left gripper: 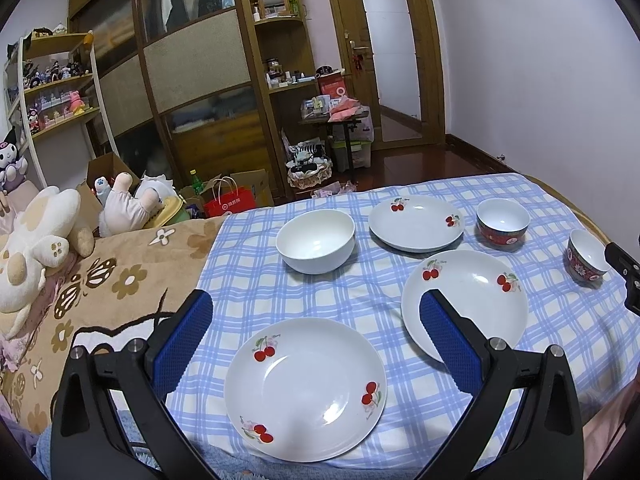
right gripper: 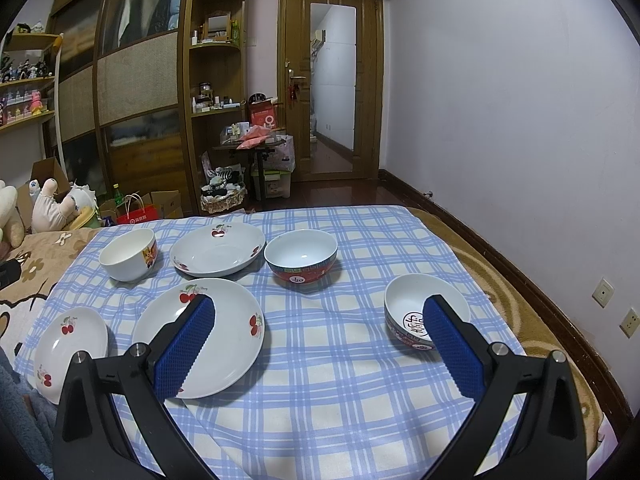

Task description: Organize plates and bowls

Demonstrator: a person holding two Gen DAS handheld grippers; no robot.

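Three white cherry-print plates lie on a blue checked cloth: a near one [left gripper: 305, 388] [right gripper: 70, 350], a middle one [left gripper: 476, 300] [right gripper: 224, 332] and a far one [left gripper: 416, 222] [right gripper: 218, 250]. A white bowl [left gripper: 316, 242] [right gripper: 128, 254] stands at the far left. A red-patterned bowl [left gripper: 503, 224] [right gripper: 301, 258] and a smaller patterned bowl [left gripper: 587, 258] [right gripper: 416, 308] stand to the right. My left gripper [left gripper: 316, 312] is open and empty above the near plate. My right gripper [right gripper: 320, 312] is open and empty between the middle plate and the smaller bowl.
The checked cloth [right gripper: 344, 380] covers a bed with a brown flowered blanket [left gripper: 120, 276]. Plush toys [left gripper: 40, 240] lie at the left. A lilac wall [right gripper: 520, 120] runs along the right side. Wardrobes, shelves and a door stand beyond the bed's foot.
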